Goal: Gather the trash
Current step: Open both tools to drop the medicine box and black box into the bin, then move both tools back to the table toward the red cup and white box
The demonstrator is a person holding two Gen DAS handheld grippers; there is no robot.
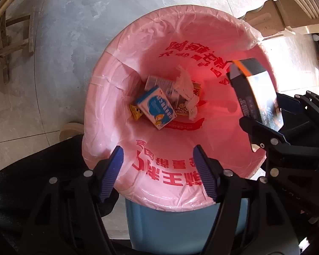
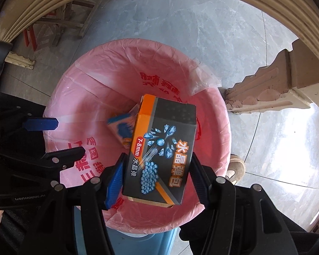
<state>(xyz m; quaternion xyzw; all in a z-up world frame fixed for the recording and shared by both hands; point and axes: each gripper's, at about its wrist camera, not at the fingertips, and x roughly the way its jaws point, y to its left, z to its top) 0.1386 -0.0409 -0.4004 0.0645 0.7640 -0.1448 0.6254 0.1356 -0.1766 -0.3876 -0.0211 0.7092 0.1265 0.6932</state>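
A blue trash bin with a pink liner (image 1: 121, 97) (image 2: 78, 97) stands on the floor below both grippers. At its bottom lie a blue-and-white box (image 1: 156, 109), a crumpled white tissue (image 1: 186, 89) and other small cartons. My right gripper (image 2: 156, 178) is shut on a dark grey and orange box (image 2: 161, 148) and holds it over the bin opening; the box shows at the right of the left wrist view (image 1: 257, 93). My left gripper (image 1: 159, 170) is open and empty above the bin's near rim.
Grey marble floor tiles (image 2: 180, 42) surround the bin. A carved beige furniture leg (image 2: 276, 89) stands to the right of the bin. A wooden stool (image 1: 8, 42) is at the far left. A shoe (image 2: 236, 167) is by the bin.
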